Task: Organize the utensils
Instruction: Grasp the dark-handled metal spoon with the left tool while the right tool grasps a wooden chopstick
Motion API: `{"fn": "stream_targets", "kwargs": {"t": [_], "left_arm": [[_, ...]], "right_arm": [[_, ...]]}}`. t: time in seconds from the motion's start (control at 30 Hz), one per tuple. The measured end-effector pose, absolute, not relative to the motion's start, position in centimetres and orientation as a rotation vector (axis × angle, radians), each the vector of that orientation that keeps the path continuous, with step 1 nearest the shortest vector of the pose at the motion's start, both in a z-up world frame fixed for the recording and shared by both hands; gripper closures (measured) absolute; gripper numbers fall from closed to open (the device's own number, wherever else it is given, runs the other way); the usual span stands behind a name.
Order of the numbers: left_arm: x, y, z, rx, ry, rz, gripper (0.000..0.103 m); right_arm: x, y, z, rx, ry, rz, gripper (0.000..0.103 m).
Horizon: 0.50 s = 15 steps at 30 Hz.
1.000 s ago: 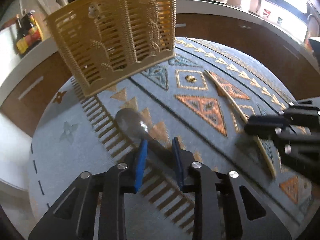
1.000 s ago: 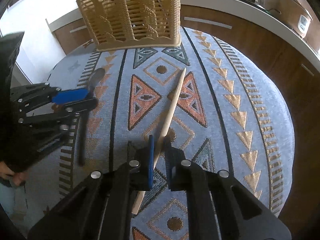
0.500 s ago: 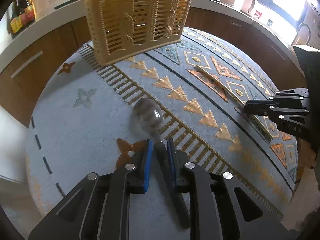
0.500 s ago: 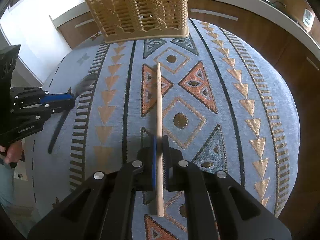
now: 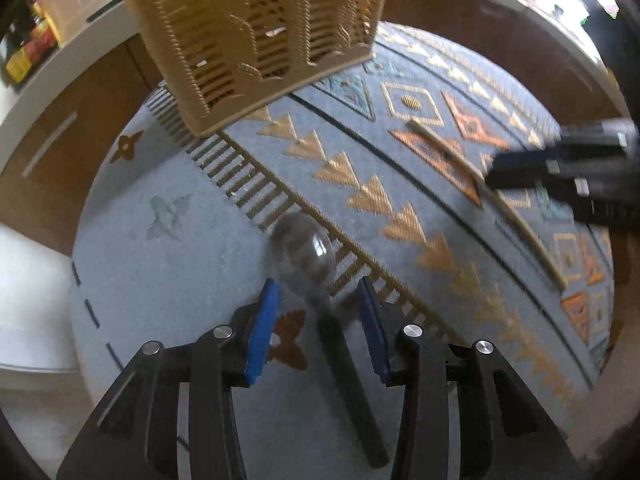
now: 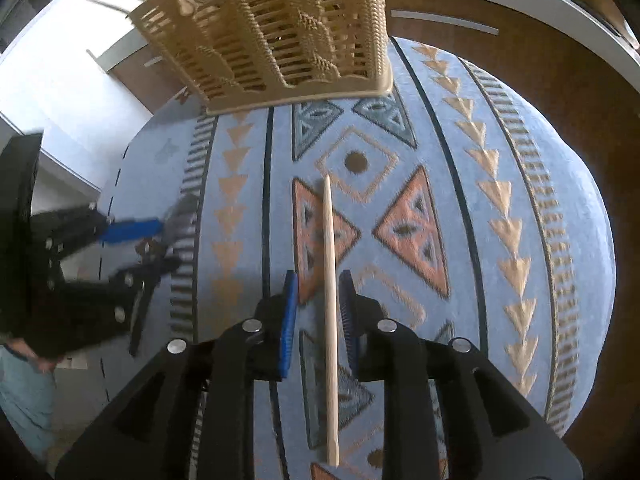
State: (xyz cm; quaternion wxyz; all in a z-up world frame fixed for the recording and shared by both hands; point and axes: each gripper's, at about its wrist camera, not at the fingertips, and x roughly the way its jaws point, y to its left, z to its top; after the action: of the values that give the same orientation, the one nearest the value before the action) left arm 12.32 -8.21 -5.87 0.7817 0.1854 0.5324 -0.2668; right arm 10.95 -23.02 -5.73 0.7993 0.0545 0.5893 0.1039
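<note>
Blue pads on your left gripper [image 5: 318,300] are spreading apart right now, and the spoon [image 5: 320,280] lies between them on the patterned cloth [image 5: 168,264] without either pad pressing it. Its shiny bowl sits just ahead of the pads, its dark handle running back under the gripper. Up ahead, the woven basket [image 5: 256,36] stands at the far edge of the cloth, well apart from both utensils. Over on the right, your right gripper [image 6: 318,300] is opening too, jaws only narrowly parted, and the wooden chopstick [image 6: 330,300] lies flat between the pads, pointing toward the basket, with a sliver of cloth showing on each side of it.
</note>
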Motion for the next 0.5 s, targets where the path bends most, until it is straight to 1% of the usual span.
{"fn": "stream_targets", "kwargs": {"t": [0.07, 0.2, 0.23, 0.27, 0.3, 0.33, 0.37, 0.4, 0.47, 0.5], "left_arm": [[12.3, -8.2, -5.8, 0.42, 1.161, -0.573, 0.067], [12.2, -8.5, -5.7, 0.455, 1.157, -0.573, 0.069], [12.2, -8.5, -5.7, 0.462, 1.155, -0.576, 0.069], [12.2, -8.6, -5.6, 0.464, 1.154, -0.577, 0.07], [12.0, -8.8, -5.6, 0.465, 1.149, -0.573, 0.072], [11.8, -8.9, -5.5, 0.471, 1.138, -0.571, 0.079], [11.4, -9.1, -5.5, 0.477, 1.124, -0.573, 0.088], [11.2, -9.2, -5.5, 0.481, 1.113, -0.568, 0.089], [10.9, -9.2, -5.5, 0.471, 1.08, -0.561, 0.094], [10.9, -9.1, -5.5, 0.444, 1.072, -0.56, 0.094]], "right_arm": [[11.9, -22.6, -5.8, 0.069, 1.277, 0.207, 0.084], [13.2, -21.7, -6.8, 0.012, 1.328, 0.198, 0.084], [13.1, -21.4, -6.8, -0.008, 1.327, 0.192, 0.089], [13.1, -20.8, -6.8, -0.035, 1.329, 0.181, 0.098], [12.8, -20.1, -6.9, -0.056, 1.326, 0.175, 0.098], [12.6, -19.8, -7.0, -0.058, 1.324, 0.189, 0.098], [12.5, -19.4, -7.0, -0.063, 1.319, 0.191, 0.099], [12.4, -19.2, -6.9, -0.075, 1.308, 0.19, 0.099], [12.0, -18.6, -6.9, -0.071, 1.283, 0.199, 0.099], [11.7, -18.5, -6.5, -0.063, 1.26, 0.205, 0.099]]}}
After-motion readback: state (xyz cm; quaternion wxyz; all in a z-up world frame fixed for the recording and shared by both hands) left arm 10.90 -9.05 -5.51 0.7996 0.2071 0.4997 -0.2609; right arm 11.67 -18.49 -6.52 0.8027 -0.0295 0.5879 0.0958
